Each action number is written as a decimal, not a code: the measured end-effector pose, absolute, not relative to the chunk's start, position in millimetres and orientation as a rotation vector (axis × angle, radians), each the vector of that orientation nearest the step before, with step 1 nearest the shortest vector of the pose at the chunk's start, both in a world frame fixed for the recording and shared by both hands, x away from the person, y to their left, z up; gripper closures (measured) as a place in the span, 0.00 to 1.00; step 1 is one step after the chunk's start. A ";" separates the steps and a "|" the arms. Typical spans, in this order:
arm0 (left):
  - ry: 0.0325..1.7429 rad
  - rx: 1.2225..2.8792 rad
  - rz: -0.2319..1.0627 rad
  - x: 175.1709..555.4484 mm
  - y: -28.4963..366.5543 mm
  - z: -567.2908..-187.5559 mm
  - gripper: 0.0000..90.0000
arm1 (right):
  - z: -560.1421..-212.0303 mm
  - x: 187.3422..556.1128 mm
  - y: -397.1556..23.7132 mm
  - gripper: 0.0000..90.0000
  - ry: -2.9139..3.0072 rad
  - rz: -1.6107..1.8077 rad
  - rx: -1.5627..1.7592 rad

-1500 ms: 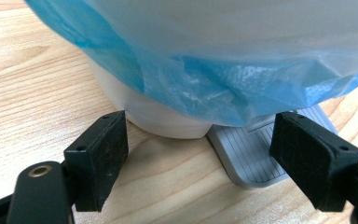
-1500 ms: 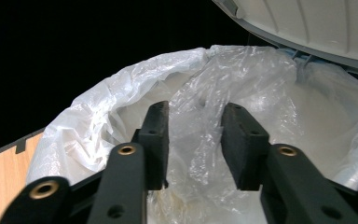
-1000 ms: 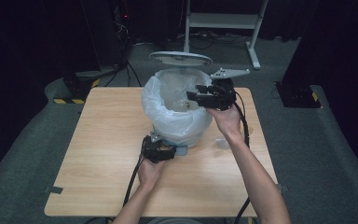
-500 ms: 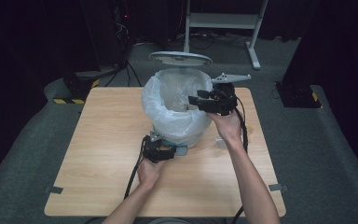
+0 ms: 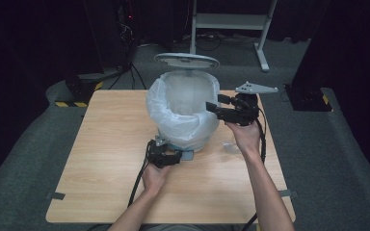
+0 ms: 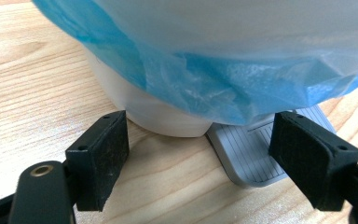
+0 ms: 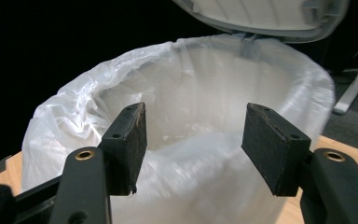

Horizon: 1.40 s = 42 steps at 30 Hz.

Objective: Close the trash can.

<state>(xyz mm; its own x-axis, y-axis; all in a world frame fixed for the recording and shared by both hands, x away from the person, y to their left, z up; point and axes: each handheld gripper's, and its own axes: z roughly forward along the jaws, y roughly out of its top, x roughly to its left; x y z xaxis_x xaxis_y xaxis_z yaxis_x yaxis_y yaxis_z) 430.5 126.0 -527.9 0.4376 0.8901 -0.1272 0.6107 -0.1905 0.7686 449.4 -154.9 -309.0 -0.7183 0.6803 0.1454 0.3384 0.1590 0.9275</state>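
Observation:
A white pedal bin (image 5: 183,108) lined with a pale blue bag (image 6: 214,79) stands mid-table, its lid (image 5: 186,60) raised. My left gripper (image 5: 169,156) lies low at the bin's foot, jaws open on either side of the grey pedal (image 6: 251,151); whether a jaw presses on it I cannot tell. My right gripper (image 5: 216,104) hovers at the bin's right rim and points into the bag (image 7: 191,93). Its jaws have just been opening and are open with nothing between them (image 7: 193,135).
The wooden table (image 5: 111,125) has bare room left and in front of the bin. A small clear scrap (image 5: 230,146) lies right of the bin near my right wrist. A metal stand (image 5: 231,21) and dark gear stand on the floor behind.
My right gripper has drawn back to the right, from over the bin's opening to its right rim, and its jaws stand wider. The left gripper has stayed put.

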 end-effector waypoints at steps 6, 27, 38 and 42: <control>1.267 1.905 0.450 430.5 126.0 -527.9 0.22 | -313.0 446.2 -175.6 0.45 2.091 1.597 0.997; 1.272 1.900 0.435 431.1 126.5 -528.2 0.22 | -336.8 441.2 -204.1 0.45 2.035 1.616 1.040; 1.269 1.905 0.437 431.2 127.1 -528.0 0.22 | -350.4 439.6 -212.2 0.44 2.040 1.597 1.075; 1.269 1.905 0.437 431.2 127.1 -528.0 0.22 | -352.8 437.4 -217.1 0.44 2.032 1.592 1.076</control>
<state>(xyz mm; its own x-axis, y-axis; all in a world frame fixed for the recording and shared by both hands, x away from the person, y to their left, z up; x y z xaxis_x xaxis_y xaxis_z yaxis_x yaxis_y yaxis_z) 431.2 127.1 -528.0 0.4398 0.8878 -0.1360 0.6160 -0.1879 0.7650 437.4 -217.1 -352.8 -0.6539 0.7350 0.1796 0.3502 0.0837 0.9329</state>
